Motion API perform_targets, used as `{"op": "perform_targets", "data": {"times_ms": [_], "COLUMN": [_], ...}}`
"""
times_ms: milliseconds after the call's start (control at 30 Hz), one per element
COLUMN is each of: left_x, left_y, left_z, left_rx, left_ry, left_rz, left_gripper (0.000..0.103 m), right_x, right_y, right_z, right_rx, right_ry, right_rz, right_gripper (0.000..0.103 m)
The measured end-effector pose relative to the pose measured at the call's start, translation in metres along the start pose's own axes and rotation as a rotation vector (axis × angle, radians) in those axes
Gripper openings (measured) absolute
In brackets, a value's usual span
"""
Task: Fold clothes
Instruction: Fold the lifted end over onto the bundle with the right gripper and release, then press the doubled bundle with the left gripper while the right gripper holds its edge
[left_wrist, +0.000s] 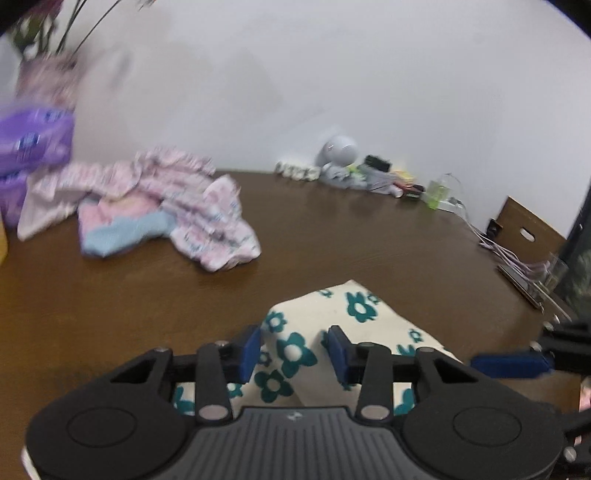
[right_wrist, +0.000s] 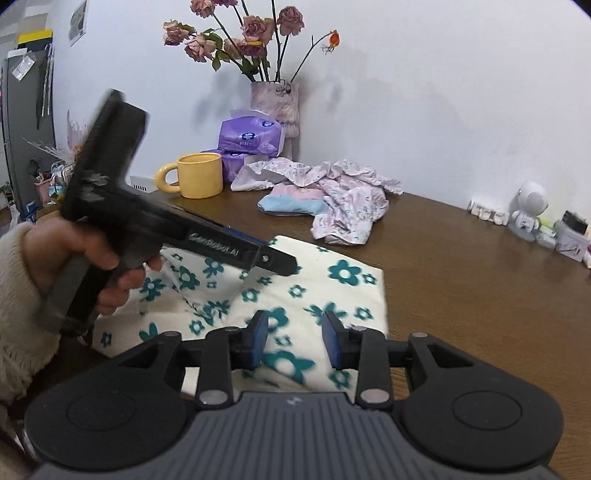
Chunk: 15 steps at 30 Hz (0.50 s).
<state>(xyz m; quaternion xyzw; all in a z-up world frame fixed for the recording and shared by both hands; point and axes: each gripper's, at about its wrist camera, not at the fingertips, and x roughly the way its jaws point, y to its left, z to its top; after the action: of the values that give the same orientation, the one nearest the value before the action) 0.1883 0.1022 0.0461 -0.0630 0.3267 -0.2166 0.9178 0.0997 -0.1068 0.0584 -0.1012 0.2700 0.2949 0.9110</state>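
The left gripper (left_wrist: 293, 349) is hovering with its blue-padded jaws standing apart, nothing between them, over a raised fold of the cream cloth (right_wrist: 295, 284). The right gripper (right_wrist: 294, 339) is likewise holding its jaws apart, empty, above the near edge of the same cloth. In the right wrist view a hand (right_wrist: 85, 258) in a fuzzy cream sleeve (right_wrist: 18, 314) is gripping the left tool's handle.

Everything is sitting on a dark brown wooden table (right_wrist: 480, 295) against a plain white wall (right_wrist: 443, 92). Behind the cloth a heap of pink and pale blue clothes (right_wrist: 325, 195) is lying unfolded. Further back a yellow mug (right_wrist: 195, 175), purple tissue packs (right_wrist: 251, 136) and a vase of dried roses (right_wrist: 275, 103) are standing near the wall; a small white robot figure (right_wrist: 528, 210) is sitting at the right with other small clutter.

The cloth, printed with teal flowers, is lying folded into a rough rectangle on the table's near part, with a bunched ridge on its left half. Its long axis is running from near left towards far right, one corner pointing at the clothes heap.
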Motion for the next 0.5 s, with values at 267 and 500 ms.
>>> {"op": "perform_targets", "data": {"times_ms": [267,500], "left_x": [-0.011,-0.011], "left_y": [0.01,-0.006], "left_z": [-0.006,0.007], "left_rx": [-0.116,-0.108], "left_ry": [-0.052,-0.088], "left_rz": [0.027,0.162], "left_gripper": [0.038,0.031], "right_x": [0.001,-0.003], "right_y": [-0.001,-0.014], "right_z": [-0.012,-0.02], "right_rx": [-0.015,0.025], "right_ry": [-0.03,-0.059], "right_rz": [0.074,0.099], "right_gripper": [0.032,0.032]}}
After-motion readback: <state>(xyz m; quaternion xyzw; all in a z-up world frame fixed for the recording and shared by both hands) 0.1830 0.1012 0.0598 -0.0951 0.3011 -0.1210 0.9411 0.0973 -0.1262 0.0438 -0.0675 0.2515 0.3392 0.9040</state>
